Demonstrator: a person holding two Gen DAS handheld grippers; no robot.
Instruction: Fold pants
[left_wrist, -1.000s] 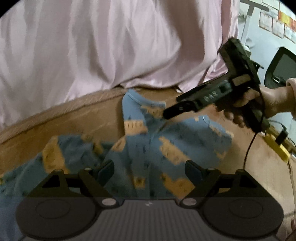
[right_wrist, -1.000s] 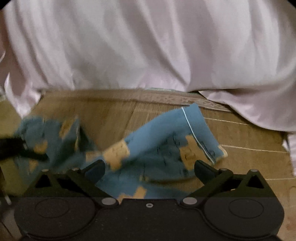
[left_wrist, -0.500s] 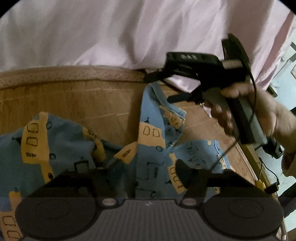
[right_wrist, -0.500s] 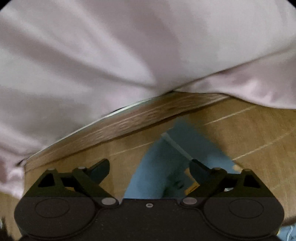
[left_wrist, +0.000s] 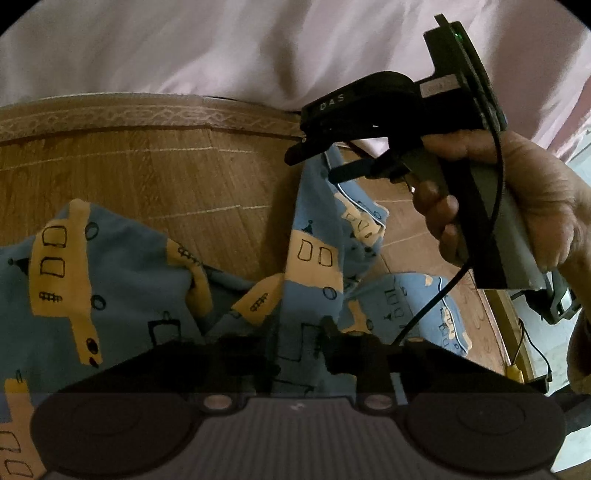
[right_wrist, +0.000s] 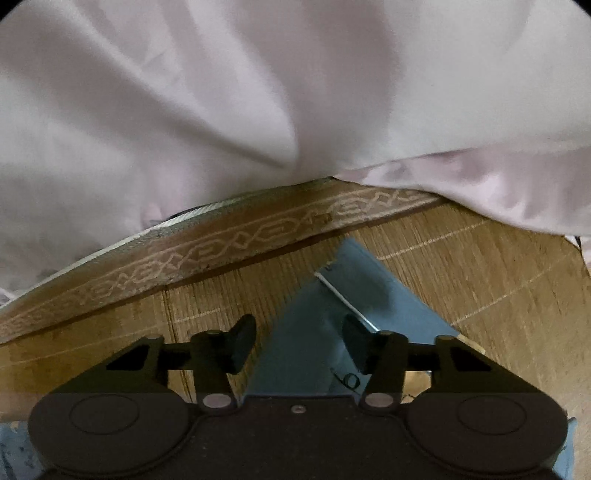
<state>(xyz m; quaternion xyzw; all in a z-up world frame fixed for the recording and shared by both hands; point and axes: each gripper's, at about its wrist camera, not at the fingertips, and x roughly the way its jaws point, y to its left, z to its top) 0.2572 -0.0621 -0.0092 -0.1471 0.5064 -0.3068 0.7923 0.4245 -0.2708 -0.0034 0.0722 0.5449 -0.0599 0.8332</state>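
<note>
Soft cloth on grained wood, held in matt black plastic.

My pants (left_wrist: 122, 295) are matt blue printed cotton-like cloth, creased; the table (right_wrist: 480, 280) is grained wood with a paler carved border. My left gripper (left_wrist: 295, 343) and right gripper (right_wrist: 299, 343) look dull black plastic. The person's garment (right_wrist: 258, 92) is smooth pale cloth.

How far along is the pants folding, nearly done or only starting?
Only starting. No neat fold shows: the blue pants lie bunched on the wooden table. In hand: the left gripper pinches fabric, and the right gripper has its fingers around a leg hem, not visibly closed. Left: flattening and all the folds.
</note>
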